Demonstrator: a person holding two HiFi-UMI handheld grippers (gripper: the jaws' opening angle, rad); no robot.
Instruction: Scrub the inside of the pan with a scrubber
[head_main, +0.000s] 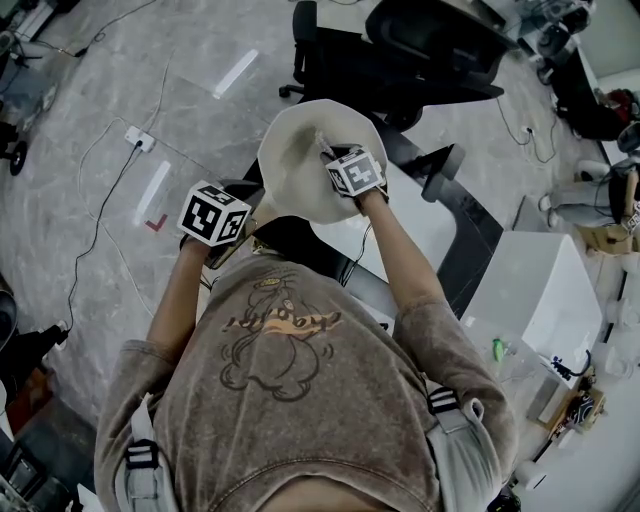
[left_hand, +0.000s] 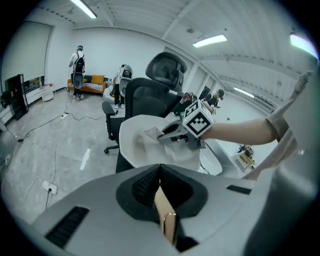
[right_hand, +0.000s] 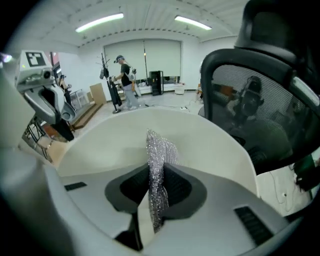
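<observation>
A cream-white pan (head_main: 305, 165) is held up above the floor, tilted, with its inside facing me. My left gripper (head_main: 240, 225) is shut on the pan's tan, gold-tipped handle (left_hand: 165, 216), which runs between the jaws of the left gripper (left_hand: 160, 175). My right gripper (head_main: 328, 152) reaches into the pan and is shut on a silver mesh scrubber (right_hand: 159, 160). The scrubber's tip lies against the pan's inner wall (right_hand: 215, 145). From the left gripper view the right gripper (left_hand: 167, 134) and the scrubber (left_hand: 151, 133) sit inside the pan (left_hand: 135, 145).
A black office chair (head_main: 400, 50) stands just beyond the pan. A white table (head_main: 425, 220) and white boxes (head_main: 535, 290) lie to the right. Cables and a power strip (head_main: 138, 140) cross the floor at left. People stand far off in the room (right_hand: 124, 75).
</observation>
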